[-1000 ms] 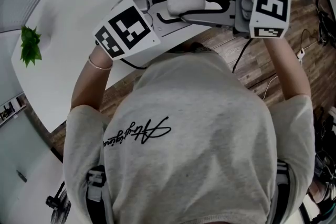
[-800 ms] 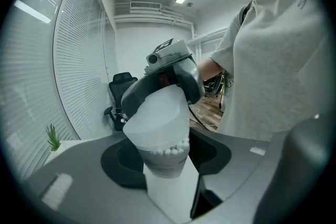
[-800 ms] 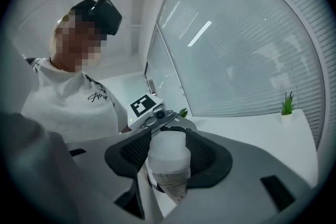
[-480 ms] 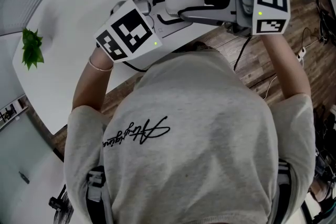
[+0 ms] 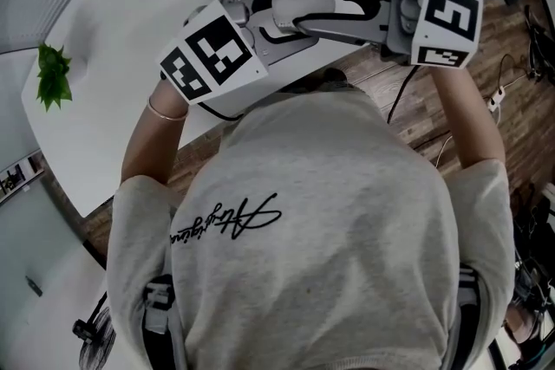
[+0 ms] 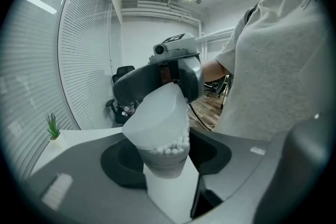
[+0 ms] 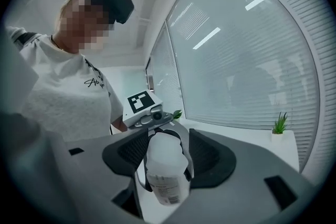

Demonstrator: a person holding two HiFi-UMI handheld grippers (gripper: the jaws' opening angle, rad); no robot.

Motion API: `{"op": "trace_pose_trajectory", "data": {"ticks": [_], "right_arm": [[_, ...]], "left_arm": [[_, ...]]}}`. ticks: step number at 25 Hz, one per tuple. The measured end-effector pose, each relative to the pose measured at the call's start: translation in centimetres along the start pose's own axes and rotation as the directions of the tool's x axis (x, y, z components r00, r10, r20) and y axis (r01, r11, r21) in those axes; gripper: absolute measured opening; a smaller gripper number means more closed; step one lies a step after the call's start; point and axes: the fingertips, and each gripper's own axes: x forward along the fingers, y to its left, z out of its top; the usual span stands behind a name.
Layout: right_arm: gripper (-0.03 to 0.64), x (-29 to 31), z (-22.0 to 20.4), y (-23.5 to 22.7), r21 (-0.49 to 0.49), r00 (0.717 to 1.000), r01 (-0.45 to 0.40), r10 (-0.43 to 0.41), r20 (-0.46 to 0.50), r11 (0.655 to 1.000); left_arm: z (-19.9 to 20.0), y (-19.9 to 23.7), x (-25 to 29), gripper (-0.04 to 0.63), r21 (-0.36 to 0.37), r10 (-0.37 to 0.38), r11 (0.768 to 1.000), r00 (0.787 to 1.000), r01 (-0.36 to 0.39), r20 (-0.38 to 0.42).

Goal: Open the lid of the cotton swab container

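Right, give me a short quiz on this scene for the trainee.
1. True or false: the lid sits fully shut on the container.
2. What stands on the table's left end in the head view? A) plant B) mug C) book
3. Which gripper's jaws hold the container's body?
Key: 1 false, swab tips show under it; 2 A; 3 the left gripper.

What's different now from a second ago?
The right tongs have just been opening a little, with the white plastic cotton swab container between them; I can't tell if they still pinch it. The left tongs kept gripping its base, and both stayed about where they were over the white table.
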Motion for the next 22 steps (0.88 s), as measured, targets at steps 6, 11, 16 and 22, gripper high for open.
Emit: {"op": "trace_pose_trajectory", "data": {"ticks": [6,11,16,22], "right_arm": [[0.238,-1.3,0.3,0.0,-0.006,0.999,-0.015,0.015,0.039,1.000],[0.215,-3.0,1.4,-1.0,0.012,0.996,-0.025,0.024,0.089,1.000],[0.163,-4.5,2.5,-2.2,0.033,0.991,-0.018,0.014,0.132,0.999],[0.129,-4.8,2.7,-2.7,0.031,0.986,-0.004,-0.001,0.166,1.000]], "left_arm": [[0.7,-0.1,0.9,0.218,-0.009,0.018,1.000,1.000,-0.018,-0.004],[1.8,0.4,2.1,0.216,-0.028,0.006,1.000,1.000,-0.006,0.012],[2.6,0.9,3.0,0.216,-0.031,0.011,0.999,1.000,-0.011,0.013],[2.5,0.6,3.3,0.215,-0.027,0.028,0.999,0.999,-0.027,0.024]]}}
